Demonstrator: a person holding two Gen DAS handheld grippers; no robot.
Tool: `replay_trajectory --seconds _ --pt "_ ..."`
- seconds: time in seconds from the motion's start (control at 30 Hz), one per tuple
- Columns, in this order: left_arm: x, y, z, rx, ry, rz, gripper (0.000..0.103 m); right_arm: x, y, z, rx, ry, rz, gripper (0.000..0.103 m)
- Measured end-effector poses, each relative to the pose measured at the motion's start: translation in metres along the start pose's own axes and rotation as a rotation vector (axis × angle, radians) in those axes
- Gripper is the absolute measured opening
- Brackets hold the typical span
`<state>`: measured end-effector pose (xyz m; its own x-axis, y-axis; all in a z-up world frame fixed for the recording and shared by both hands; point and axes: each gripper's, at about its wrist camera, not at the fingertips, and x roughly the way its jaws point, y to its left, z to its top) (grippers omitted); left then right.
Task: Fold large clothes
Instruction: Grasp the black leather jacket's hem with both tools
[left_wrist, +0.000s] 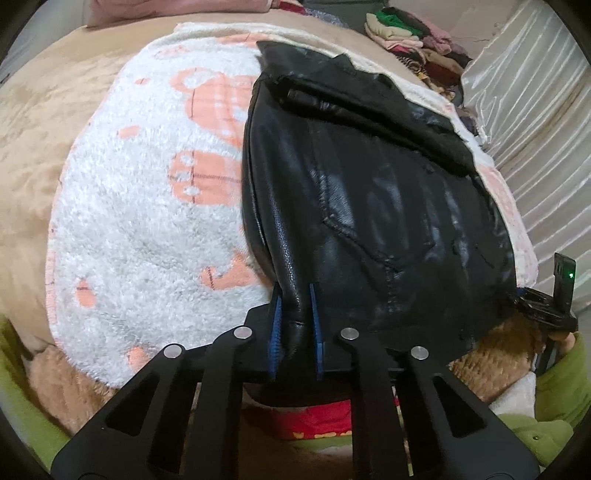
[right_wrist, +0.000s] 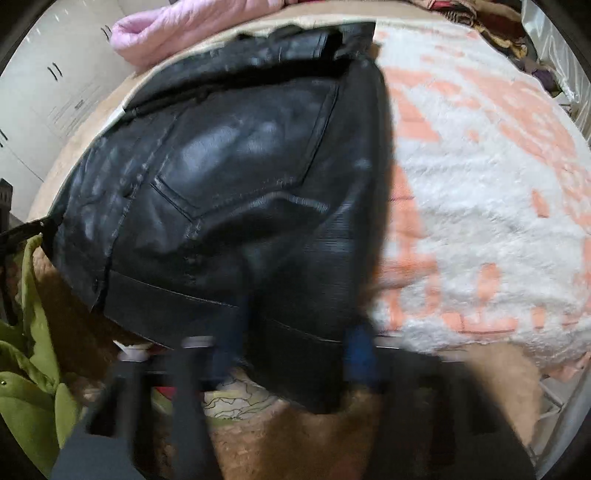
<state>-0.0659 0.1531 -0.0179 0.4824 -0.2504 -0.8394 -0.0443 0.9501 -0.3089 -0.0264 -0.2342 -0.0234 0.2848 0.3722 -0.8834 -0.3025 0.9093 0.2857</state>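
Mid-fold: left gripper (left_wrist: 295, 317) pinched black leather jacket (left_wrist: 369, 206) hem at blanket (left_wrist: 147, 221) near edge; right gripper (right_wrist: 295, 354) blurred, jaws indeterminate; next, matching grasp needed.

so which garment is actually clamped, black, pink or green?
The black leather garment: left gripper pinches its hem. Pink one lies far off; green one untouched.

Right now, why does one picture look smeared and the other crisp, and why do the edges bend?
Right wrist view: motion blur smears the right gripper and the black leather jacket. Left wrist view: sharp, with soft glare on the jacket pinched in the left gripper. Both views: the fisheye lens curves the white-and-orange blanket.
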Motion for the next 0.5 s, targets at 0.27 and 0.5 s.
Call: replay_trajectory --seconds 0.27,0.5 --pt "-0.027 -0.006 0.007 0.014 -0.056 -0.019 0.004 -0.047 0.004 -0.008 0.02 -0.1 0.147 0.015" --pt "-0.053 -0.014 0.003 0.03 -0.073 -0.043 0.004 -0.099 0.002 -0.015 0.001 -0.188 0.203 0.01"
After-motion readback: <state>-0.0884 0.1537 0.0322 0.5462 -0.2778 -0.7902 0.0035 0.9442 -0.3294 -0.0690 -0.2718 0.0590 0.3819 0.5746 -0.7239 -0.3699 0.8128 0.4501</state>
